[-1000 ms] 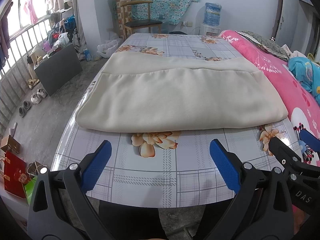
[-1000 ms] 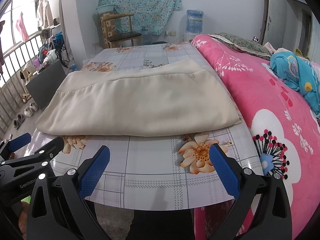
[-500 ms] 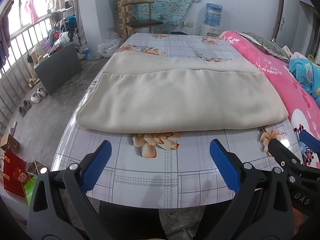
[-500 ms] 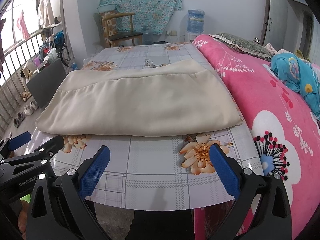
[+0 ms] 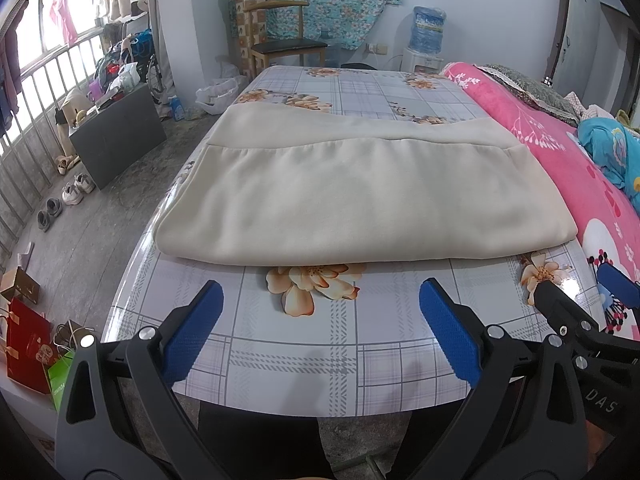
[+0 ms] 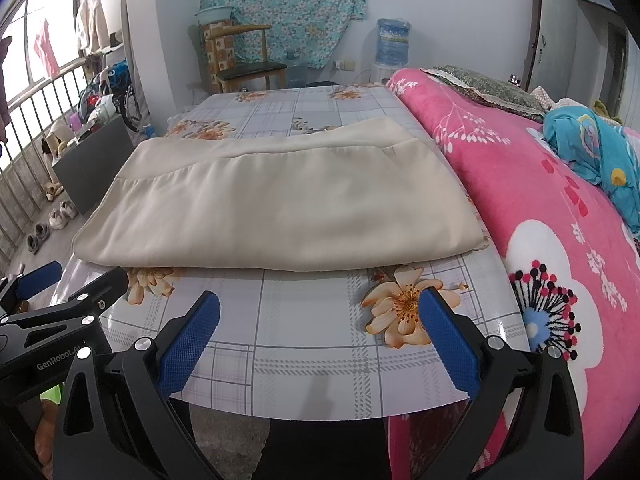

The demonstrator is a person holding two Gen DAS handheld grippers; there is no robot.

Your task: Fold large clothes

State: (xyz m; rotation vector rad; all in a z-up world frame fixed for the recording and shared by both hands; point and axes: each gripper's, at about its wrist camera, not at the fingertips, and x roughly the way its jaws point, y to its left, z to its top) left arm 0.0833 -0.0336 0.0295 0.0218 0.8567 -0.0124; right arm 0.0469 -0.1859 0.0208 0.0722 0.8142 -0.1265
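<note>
On a flower-patterned desk (image 5: 304, 356) beside a pink bed (image 6: 540, 208), a cream garment (image 5: 352, 196) is lying folded into a flat rectangle, as the left hand-held gripper (image 5: 320, 332) and the right hand-held gripper (image 6: 320, 334) are hovering near its front edge, both spread wide and empty. Judging by its width, another fold is pending, calling for a pinch on one end.

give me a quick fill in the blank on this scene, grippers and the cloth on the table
1. The folded garment is ____ in colour.
2. Both the left gripper and the right gripper are ____, holding nothing.
3. The garment lies on a table whose cover is printed with ____.
4. The blanket to the right of the table is mainly ____.

Missing words: beige; open; flowers; pink
</note>
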